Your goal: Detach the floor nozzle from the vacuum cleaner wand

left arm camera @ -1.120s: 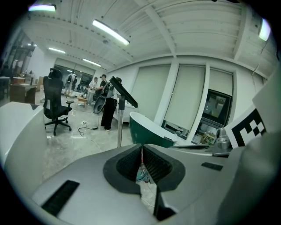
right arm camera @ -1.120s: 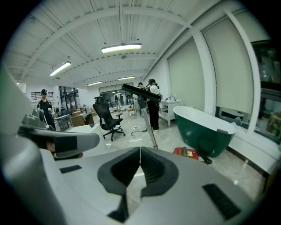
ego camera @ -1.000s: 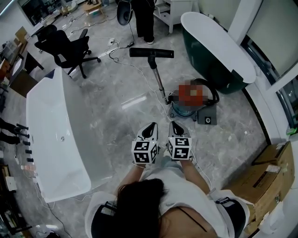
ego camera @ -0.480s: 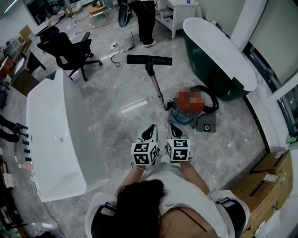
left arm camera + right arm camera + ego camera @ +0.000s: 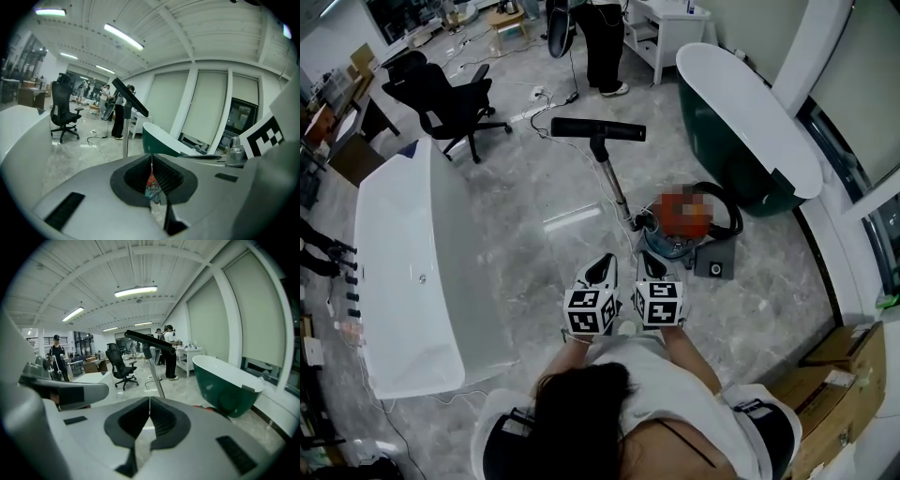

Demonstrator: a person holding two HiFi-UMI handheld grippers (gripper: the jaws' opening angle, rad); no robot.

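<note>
The vacuum stands on the grey floor in the head view. Its black floor nozzle [image 5: 598, 129] lies crosswise at the far end of the metal wand [image 5: 613, 185]. The wand slopes back to the blue canister [image 5: 671, 246]. My left gripper [image 5: 602, 267] and right gripper [image 5: 652, 265] are held side by side just short of the canister, both shut and empty. In the left gripper view the nozzle [image 5: 130, 97] tops the wand [image 5: 126, 137] beyond the shut gripper [image 5: 151, 161]. The right gripper view shows the nozzle [image 5: 147, 341] and wand [image 5: 157, 374] ahead of the gripper [image 5: 149, 404].
A white bathtub [image 5: 394, 272] lies to the left and a green one [image 5: 741, 122] at the back right. A black office chair [image 5: 441, 94] and a standing person [image 5: 600, 47] are beyond the nozzle. A white cable [image 5: 579, 155] crosses the floor. Cardboard boxes [image 5: 844, 375] sit at the right.
The view has moved forward: nozzle, wand and canister lie lower in the frame and nearer both grippers. The grippers stay side by side and shut.
</note>
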